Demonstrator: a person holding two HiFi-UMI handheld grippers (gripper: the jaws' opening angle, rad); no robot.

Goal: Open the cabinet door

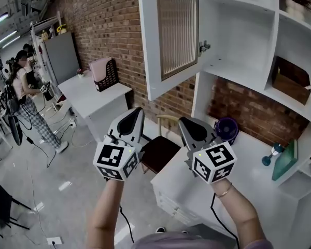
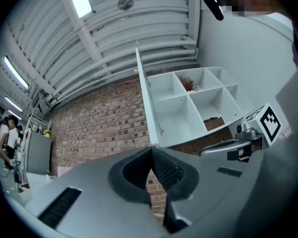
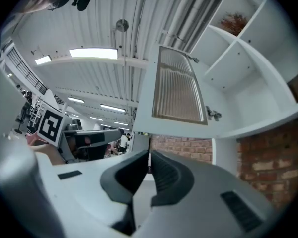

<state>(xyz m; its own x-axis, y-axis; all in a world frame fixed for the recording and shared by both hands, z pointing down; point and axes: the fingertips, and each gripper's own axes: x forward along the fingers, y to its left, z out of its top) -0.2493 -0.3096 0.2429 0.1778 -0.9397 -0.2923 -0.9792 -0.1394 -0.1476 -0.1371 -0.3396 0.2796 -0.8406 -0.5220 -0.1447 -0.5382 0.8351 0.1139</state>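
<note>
Behind and to the left, a brick wall (image 1: 109,19); against it a white side table (image 1: 93,95) bearing a black basket (image 1: 112,75) with something pink inside. Under the grippers, a white desk (image 1: 249,162) with a purple fan (image 1: 227,128) on it, and a chair (image 1: 158,152) drawn up at its edge. Far left, people (image 1: 23,82) at workbenches, well apart from all this. Open air only between the grippers and the door. Left gripper (image 1: 137,112): jaws pressed together, holding and touching nothing. Right gripper (image 1: 188,122): jaws closed to a sliver, likewise empty, just beside the left one. Cabinet door (image 1: 171,35) already swung wide open, above both grippers, with a ribbed glass panel and a small metal knob (image 1: 204,47) at its edge. Behind it white cabinet shelves (image 1: 238,30), with a wooden box (image 1: 291,82) in a compartment at right. Counted: two grippers, one door, one knob, one fan, one chair, one box.
</note>
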